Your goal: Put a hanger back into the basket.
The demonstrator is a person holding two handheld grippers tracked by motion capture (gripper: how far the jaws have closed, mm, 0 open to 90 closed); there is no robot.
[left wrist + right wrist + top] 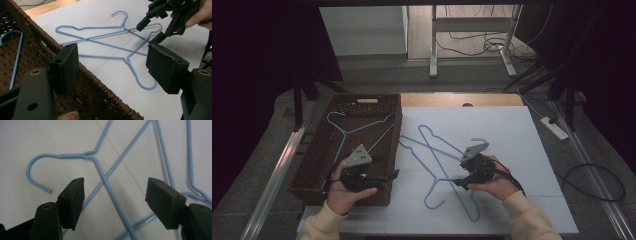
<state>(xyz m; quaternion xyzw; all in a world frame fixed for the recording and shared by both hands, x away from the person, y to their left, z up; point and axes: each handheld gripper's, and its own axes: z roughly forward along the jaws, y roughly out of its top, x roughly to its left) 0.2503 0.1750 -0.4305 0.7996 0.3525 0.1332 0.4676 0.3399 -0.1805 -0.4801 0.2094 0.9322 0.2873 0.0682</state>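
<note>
- Hangers (pixel 439 165): two blue wire ones lie crossed on the white sheet (pixel 522 150) in the middle of the high view, their wires overlapping. One hook curls at the lower centre, the other at the centre right, just above the right gripper.
- Right gripper (pixel 458 183): lower centre-right of the high view, held in the right hand (pixel 494 182) and pointing toward the frame's left, low over the crossed hangers. Its jaws stand wide apart with nothing clamped. In the right gripper view two crossing wires (pixel 107 182) run up between the jaws, and a hook (pixel 37 170) curves at the left of the frame; the pads touch neither wire.
- Left gripper (pixel 395 174): lower left of the high view, held in the left hand (pixel 344 192) over the near right corner of the basket (pixel 312 170). Its jaws are also wide apart and empty. In the left gripper view they frame the basket's woven rim (pixel 100 82) at the lower left, and the hangers on the sheet farther off.
- Basket: dark brown, woven, at the left of the sheet. A third blue hanger (pixel 357 131) lies inside it, toward the upper end of the basket in the high view.
</note>
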